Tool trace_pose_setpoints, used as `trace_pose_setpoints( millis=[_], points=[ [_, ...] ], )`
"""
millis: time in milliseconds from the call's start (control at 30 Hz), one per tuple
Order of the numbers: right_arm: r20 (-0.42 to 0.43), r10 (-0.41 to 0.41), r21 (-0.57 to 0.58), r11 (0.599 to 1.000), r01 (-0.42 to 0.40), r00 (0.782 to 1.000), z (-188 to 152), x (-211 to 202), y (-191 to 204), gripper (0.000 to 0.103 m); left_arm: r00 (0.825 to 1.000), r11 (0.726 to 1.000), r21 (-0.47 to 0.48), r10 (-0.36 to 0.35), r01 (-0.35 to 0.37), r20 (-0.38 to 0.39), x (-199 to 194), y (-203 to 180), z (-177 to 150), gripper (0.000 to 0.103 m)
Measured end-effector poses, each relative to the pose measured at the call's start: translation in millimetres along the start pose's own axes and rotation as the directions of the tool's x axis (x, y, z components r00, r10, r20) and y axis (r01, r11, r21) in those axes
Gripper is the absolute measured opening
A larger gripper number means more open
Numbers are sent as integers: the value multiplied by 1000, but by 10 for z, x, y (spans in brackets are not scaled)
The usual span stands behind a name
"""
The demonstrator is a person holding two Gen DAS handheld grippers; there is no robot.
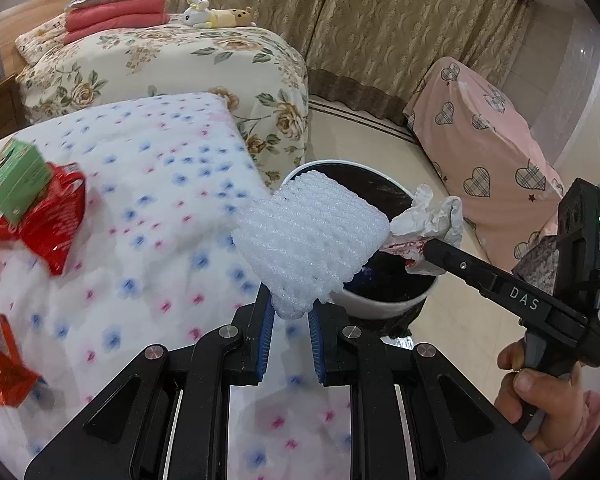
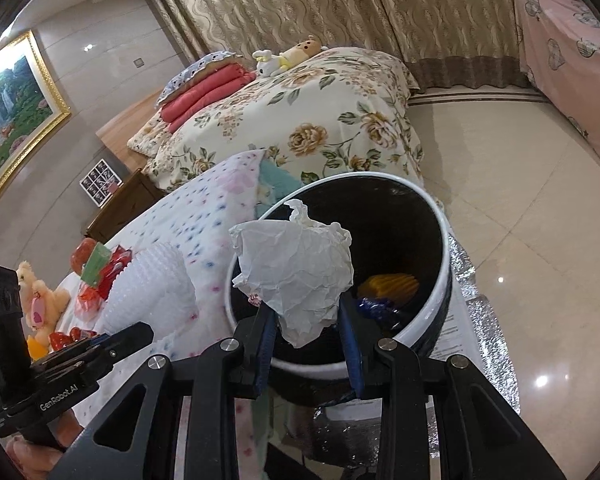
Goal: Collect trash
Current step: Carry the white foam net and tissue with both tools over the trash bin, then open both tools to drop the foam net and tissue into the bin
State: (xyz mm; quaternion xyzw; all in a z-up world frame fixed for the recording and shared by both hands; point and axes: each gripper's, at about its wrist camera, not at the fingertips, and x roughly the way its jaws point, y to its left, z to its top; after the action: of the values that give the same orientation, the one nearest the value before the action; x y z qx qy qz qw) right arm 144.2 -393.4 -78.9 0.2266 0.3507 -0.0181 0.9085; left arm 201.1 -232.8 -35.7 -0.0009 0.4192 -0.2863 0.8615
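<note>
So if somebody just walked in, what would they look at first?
Probably the two grippers carrying rubbish to the bin by the spotted blanket. The left gripper pinches white foam netting, and the right gripper holds crumpled paper over the bin's mouth.

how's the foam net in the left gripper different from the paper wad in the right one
The foam net is a ribbed, bumpy mesh sleeve; the paper wad is smooth sheet crumpled into creases. The foam net is pinched at one end and sticks out long; the paper wad sits bunched between its pads. Both are white and held near the bin.
</note>
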Motion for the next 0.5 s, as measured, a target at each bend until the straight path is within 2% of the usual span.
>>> trace_pose_setpoints(
  millis=[500],
  points=[
    [-17,-30,18,999,31,999,169,127,-239,31,999,999,43,3,-2,-34,303,-232,186,15]
  ],
)
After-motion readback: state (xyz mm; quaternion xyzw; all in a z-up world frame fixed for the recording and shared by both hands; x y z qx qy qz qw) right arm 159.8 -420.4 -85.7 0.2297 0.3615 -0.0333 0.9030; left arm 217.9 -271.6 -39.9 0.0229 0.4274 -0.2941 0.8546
